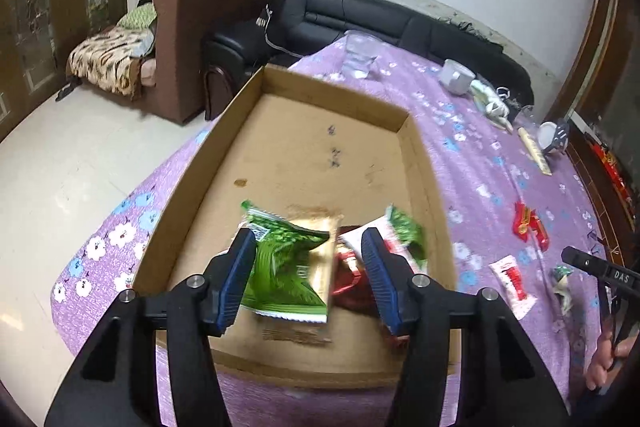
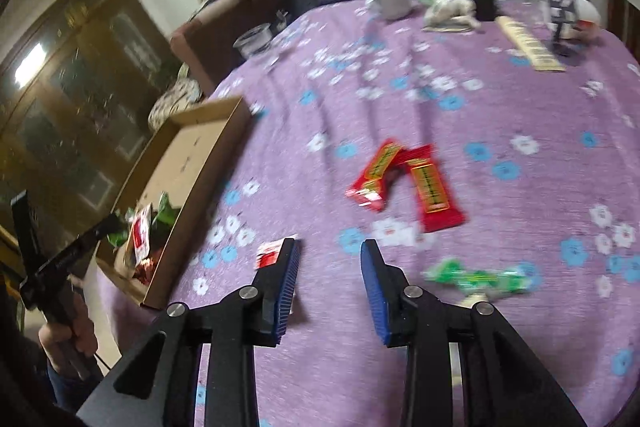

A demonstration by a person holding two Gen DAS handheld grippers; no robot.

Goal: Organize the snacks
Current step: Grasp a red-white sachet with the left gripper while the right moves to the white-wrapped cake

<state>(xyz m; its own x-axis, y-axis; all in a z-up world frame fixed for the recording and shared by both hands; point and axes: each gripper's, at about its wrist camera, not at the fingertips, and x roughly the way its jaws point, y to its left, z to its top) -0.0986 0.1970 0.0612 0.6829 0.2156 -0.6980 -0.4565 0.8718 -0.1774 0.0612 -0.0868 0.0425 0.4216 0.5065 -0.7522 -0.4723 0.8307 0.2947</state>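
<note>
A shallow cardboard box lies on the purple flowered tablecloth. My left gripper hangs open over the box's near end. A blurred green snack packet lies loose between its fingers, beside a red-and-white packet and a dark red one. My right gripper is open over the cloth with nothing between its fingers. Close to it lie a white-and-red packet, two red bars and a green packet.
At the table's far side stand a glass, a white mug, a plush toy, a flat yellow pack and a dark cup. A black sofa and a brown armchair are beyond.
</note>
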